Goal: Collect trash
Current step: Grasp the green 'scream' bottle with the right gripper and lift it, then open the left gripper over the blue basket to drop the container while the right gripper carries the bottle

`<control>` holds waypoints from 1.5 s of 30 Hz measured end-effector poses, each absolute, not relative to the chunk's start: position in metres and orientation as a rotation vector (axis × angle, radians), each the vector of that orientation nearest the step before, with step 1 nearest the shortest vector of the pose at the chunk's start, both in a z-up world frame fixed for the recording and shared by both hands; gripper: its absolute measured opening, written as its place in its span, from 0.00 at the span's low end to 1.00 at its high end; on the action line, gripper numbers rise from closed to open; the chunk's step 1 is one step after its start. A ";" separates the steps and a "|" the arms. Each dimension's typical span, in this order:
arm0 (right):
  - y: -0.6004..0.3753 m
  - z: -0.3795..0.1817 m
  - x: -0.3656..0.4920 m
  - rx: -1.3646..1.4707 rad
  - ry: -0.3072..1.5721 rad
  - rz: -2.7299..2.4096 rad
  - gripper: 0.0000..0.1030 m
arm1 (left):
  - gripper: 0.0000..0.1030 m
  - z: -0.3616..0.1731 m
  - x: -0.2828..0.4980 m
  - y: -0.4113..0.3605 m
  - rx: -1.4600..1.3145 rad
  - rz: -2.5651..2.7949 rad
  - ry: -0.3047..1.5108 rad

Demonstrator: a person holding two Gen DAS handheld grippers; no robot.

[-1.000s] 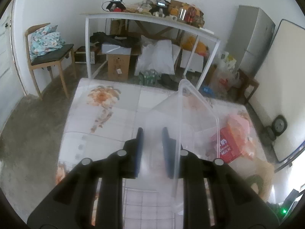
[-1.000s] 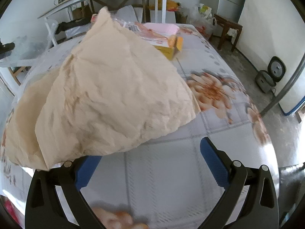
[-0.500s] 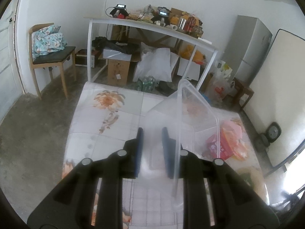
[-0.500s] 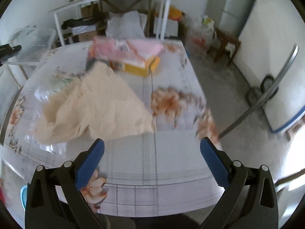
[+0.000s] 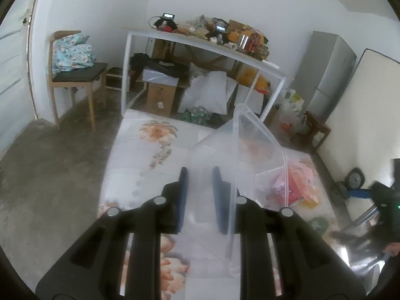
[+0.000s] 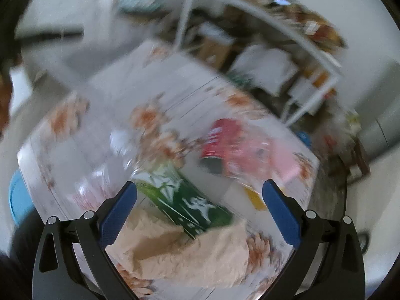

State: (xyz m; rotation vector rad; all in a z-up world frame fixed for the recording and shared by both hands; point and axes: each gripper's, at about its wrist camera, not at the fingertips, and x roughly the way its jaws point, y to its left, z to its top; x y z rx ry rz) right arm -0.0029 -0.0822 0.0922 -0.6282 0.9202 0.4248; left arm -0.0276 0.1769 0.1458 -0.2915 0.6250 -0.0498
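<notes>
Now | left tool (image 5: 199,187) clamps clear bin (image 5: 250,150) | right tool (image 6: 199,205) spread wide over crumpled paper (image 6: 190,257)

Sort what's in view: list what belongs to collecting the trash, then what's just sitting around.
Belongs to the job:
clear plastic bin, gripped by the left gripper
crumpled brown paper
green packet
red carton
pink wrapper
open right gripper

Just lying about:
wooden chair
cluttered white desk
grey fridge

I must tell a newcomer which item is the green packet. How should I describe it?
Find the floral table. At its near edge lies crumpled beige paper, between the right claw's open fingers. The green packet pokes out from under it, the only green item, with white markings.
</notes>
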 end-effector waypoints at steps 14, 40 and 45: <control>-0.055 0.010 0.026 -0.784 1.106 0.570 0.95 | 0.18 0.135 -0.059 0.224 -0.340 0.009 0.636; -0.063 0.062 0.056 -0.504 0.965 0.589 0.57 | 0.18 0.118 -0.057 0.221 -0.381 -0.033 0.675; -0.060 0.084 0.052 -0.469 0.915 0.597 0.56 | 0.18 0.126 -0.073 0.227 -0.388 -0.037 0.655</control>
